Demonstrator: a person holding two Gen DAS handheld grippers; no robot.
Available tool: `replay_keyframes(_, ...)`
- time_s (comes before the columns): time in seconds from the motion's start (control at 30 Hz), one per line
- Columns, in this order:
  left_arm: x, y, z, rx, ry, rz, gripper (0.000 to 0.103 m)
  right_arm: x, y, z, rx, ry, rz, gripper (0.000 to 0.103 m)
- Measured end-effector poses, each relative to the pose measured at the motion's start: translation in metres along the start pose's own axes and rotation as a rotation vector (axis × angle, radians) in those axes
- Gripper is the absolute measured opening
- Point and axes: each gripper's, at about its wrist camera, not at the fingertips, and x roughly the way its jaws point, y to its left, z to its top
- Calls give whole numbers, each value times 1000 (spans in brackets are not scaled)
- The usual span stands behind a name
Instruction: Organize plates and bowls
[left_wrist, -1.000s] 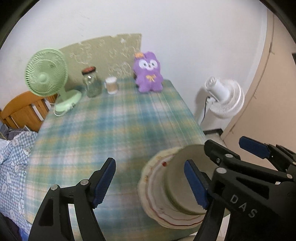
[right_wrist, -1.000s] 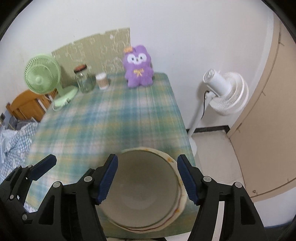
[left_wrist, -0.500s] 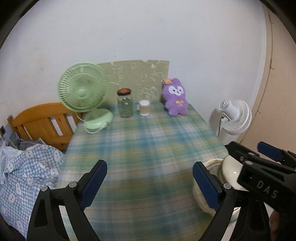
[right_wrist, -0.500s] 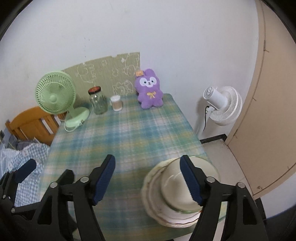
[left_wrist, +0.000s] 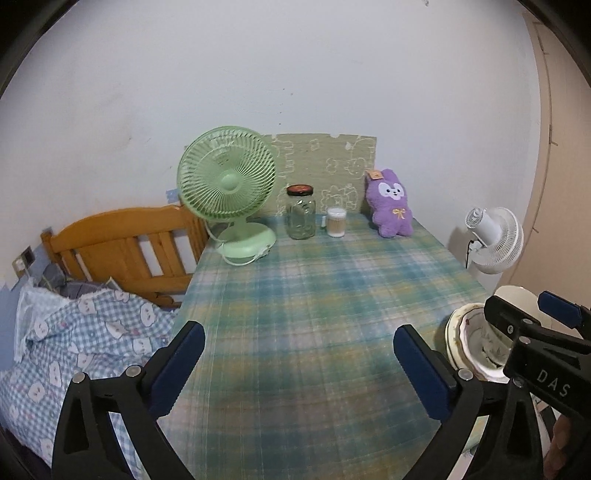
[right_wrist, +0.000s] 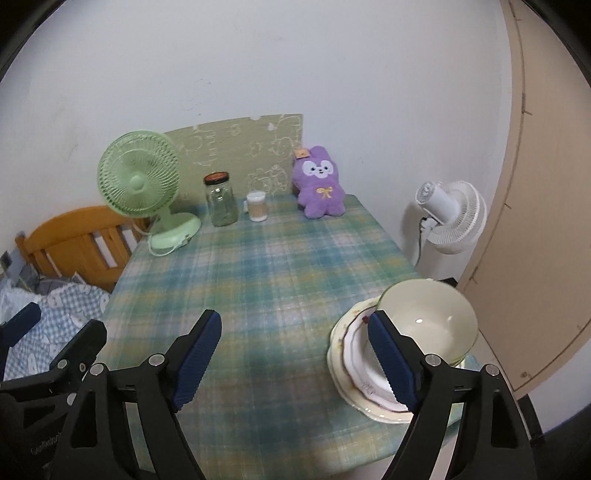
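From the left wrist camera, the left tongs stand spread wide and are opening further, with nothing between the blue pads but the plaid-clothed surface. At the right edge, near the front corner of the surface, the stack of plates shows partly behind the black frame of the right tongs. At the far end stand a green desk fan, a glass jar with a dark lid, a small container of cotton swabs and a purple plush toy. A wooden bed frame and blue checked bedding lie to the left; a white floor fan stands to the right.

From the right wrist camera, the right tongs are also spread and opening, pinching nothing. The cream bowl sits upright on the stack of plates at the near right corner of the surface. The right pad lies in front of the bowl's left side; whether it touches I cannot tell. The left tongs' frame shows at the lower left.
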Motion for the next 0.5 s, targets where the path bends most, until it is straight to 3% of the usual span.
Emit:
replay_keyframes(0.33, -2, -2, -53, 12, -54, 11, 103, 7, 0, -50, 6, -11, 37, 85)
replay_keyframes(0.5, -3, 1, -58, -12, -82, 13, 103, 11, -3, -60, 21, -11, 39, 85)
